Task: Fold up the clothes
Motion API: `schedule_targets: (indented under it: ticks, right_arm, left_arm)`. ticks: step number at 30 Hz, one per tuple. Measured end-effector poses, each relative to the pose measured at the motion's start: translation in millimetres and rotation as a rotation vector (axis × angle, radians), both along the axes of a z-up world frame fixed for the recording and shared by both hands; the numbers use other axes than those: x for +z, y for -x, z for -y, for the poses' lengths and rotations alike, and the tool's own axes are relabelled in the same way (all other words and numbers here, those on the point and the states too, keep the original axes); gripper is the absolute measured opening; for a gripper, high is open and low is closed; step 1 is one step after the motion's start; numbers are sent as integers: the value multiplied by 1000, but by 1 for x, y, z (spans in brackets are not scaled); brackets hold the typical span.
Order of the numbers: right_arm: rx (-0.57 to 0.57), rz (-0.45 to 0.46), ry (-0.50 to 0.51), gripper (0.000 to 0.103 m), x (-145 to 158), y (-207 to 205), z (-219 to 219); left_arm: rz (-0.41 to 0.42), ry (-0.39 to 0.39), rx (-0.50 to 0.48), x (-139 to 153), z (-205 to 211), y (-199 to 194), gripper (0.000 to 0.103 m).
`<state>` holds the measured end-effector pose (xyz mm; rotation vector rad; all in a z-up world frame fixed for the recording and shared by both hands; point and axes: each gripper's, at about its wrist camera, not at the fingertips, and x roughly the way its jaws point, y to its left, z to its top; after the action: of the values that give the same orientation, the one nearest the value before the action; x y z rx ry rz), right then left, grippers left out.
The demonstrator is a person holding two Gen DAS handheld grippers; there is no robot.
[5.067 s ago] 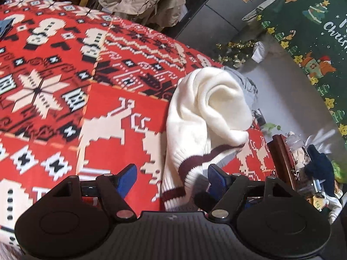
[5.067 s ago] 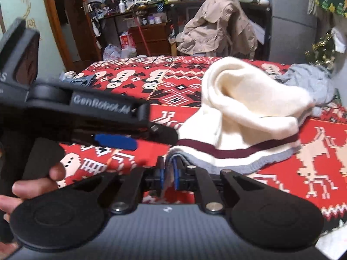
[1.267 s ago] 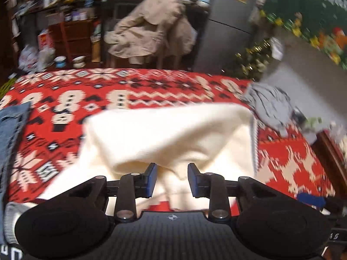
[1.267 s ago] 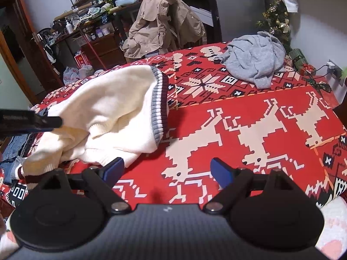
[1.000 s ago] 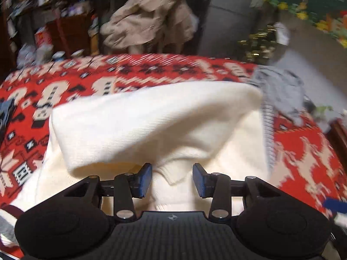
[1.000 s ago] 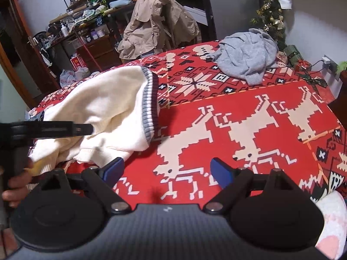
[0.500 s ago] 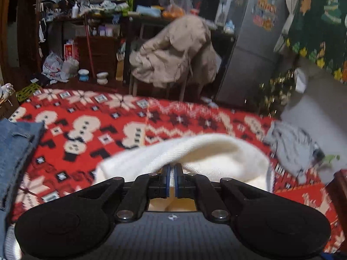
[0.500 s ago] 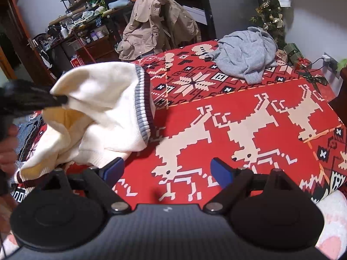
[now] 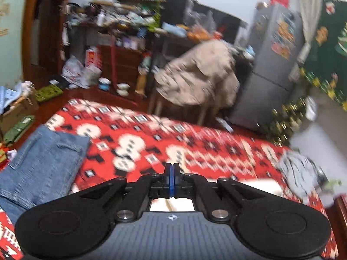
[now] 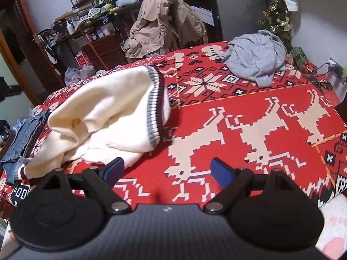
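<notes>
— Where is the sweater, and what are my two claws doing?

— The cream sweater [image 10: 108,119] lies bunched on the red patterned blanket [image 10: 249,108], at the blanket's left side in my right wrist view, its striped hem [image 10: 157,106] turned up toward the middle. Folded jeans [image 10: 23,138] sit just left of it, a grey garment [image 10: 256,56] at the blanket's far right corner.

— And the right gripper?

— My right gripper [image 10: 167,171] tilts down over the blanket's near edge, jaws spread wide with nothing between them; its left finger [image 10: 113,169] is just beside the sweater's lower fold.

— The left one?

— My left gripper [image 9: 171,181] is clenched, blue pads pressed together, pointing over the blanket toward the tan coat [image 9: 199,75]. The view is blurred. I see cream cloth below the fingers, but can't tell whether it is pinched.
</notes>
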<state>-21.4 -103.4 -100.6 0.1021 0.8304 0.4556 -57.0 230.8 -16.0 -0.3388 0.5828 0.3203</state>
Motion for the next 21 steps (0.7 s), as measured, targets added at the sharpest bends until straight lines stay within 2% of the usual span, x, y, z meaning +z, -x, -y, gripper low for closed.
schedule_targets:
  ticks: [1, 6, 10, 15, 16, 18, 21]
  right_arm:
    - [1, 2, 0, 89, 0, 0, -2]
    - [23, 27, -2, 88, 2, -1, -14]
    - [90, 57, 1, 75, 2, -4, -36]
    - [173, 100, 1, 58, 2, -11, -74]
    - [188, 101, 15, 55, 0, -13, -84]
    - [208, 101, 60, 55, -7, -18, -102]
    - [207, 100, 150, 55, -19, -26, -121]
  left_arm:
    - [-15, 5, -21, -5, 5, 0, 3]
    - [-79, 42, -113, -29, 24, -1, 5]
    - [-134, 42, -123, -43, 30, -1, 6]
    - [-164, 67, -103, -52, 21, 10, 6]
    - [-166, 72, -99, -52, 19, 13, 6]
    - [-166, 63, -98, -51, 17, 19, 7]
    - [-169, 43, -87, -51, 14, 28, 16]
